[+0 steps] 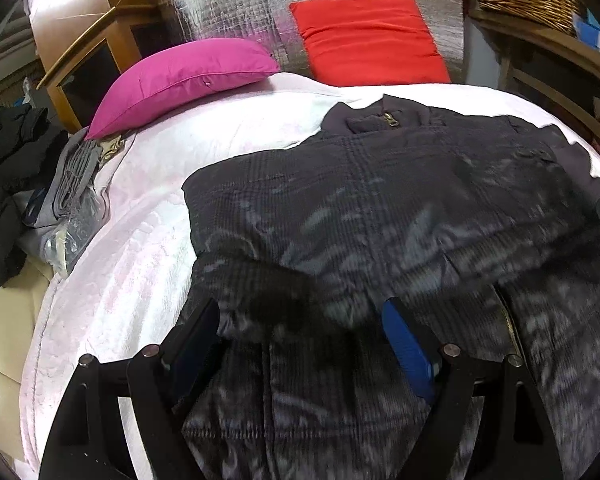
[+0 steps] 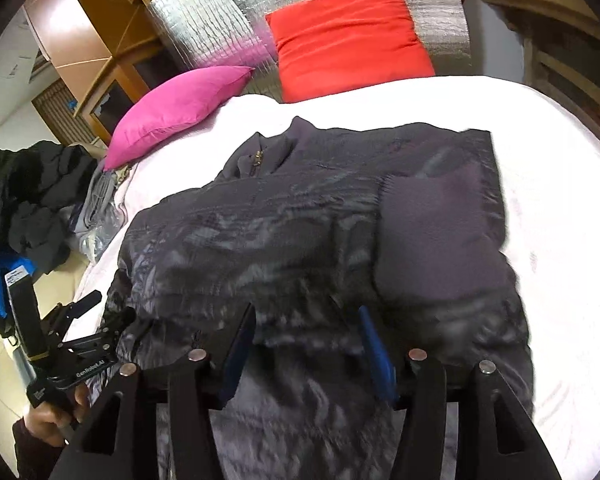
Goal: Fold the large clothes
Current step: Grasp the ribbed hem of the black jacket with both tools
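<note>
Left wrist view looks down on a large dark grey quilted jacket (image 1: 380, 216) with a brass zipper, which lies spread on a white bed cover (image 1: 132, 264). The collar of the jacket points to the far side of the bed, toward a flat red cushion (image 1: 364, 36) that leans against a silver foil panel (image 1: 220, 12). A magenta pillow (image 1: 180, 80) lies on the far left part of the cover. The left gripper (image 1: 304, 344) is over the near part of the jacket; its two black fingers with blue pads (image 1: 408, 352) stand wide apart, and jacket fabric shows in the gap between them, blurred. The pads do not press on the fabric, so this gripper is released.

From the right wrist view, the right sleeve of the jacket is folded across the front, and its plain grey knitted cuff (image 2: 432, 236) lies on the quilted body. The right gripper (image 2: 304, 344) is above the near hem, with jaws about half apart. Blurred fabric is between them, but I cannot tell whether the pads pinch it. At the lower left edge of this view a hand (image 2: 48, 420) holds the handle of the left gripper, just beside the left edge of the jacket. A heap of dark clothes (image 2: 36, 200) lies at the left, beyond the edge of the bed.
</note>
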Demonstrator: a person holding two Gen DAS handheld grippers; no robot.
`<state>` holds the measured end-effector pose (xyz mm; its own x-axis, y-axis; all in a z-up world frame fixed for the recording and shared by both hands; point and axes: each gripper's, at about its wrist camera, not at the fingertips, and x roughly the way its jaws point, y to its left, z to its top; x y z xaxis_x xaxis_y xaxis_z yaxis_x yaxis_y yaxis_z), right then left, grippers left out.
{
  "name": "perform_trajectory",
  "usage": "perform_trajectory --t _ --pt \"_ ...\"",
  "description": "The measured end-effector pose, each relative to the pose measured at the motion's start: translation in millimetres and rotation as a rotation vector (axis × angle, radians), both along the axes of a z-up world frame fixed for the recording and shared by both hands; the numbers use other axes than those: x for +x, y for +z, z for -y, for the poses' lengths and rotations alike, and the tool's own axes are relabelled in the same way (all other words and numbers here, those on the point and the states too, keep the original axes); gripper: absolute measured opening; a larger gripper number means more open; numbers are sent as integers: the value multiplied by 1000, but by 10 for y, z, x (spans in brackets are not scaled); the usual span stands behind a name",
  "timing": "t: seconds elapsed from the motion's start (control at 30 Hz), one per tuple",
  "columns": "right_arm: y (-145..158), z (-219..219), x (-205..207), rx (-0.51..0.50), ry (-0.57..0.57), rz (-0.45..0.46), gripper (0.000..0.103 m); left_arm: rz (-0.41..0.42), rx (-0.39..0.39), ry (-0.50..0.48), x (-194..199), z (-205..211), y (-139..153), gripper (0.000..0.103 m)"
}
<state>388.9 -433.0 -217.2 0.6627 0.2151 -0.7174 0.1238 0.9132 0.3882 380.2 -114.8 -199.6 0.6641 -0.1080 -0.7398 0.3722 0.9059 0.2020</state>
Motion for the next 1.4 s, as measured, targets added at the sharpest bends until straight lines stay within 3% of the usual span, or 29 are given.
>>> perform_trajectory --t 0.2,0.57,0.93,1.07,1.17,1.4 --pt "21 209 -508 41 -15 1 59 -38 -63 -9 -266 -303 91 84" --pt "109 315 -1438 74 -52 43 59 -42 -29 63 -1008 -858 19 84" --pt "-46 266 -1859 126 -83 22 59 -113 -53 128 -1452 -1164 -252 84" --pt "-79 170 -1906 96 -75 1 59 -82 -35 118 -1549 -1147 -213 84" --pt "-95 210 -1981 96 -101 2 59 -59 -60 139 -1575 -1256 -157 84" --pt "-186 445 -2023 163 -172 -21 59 -89 -115 239 -1441 -1558 -201 84"
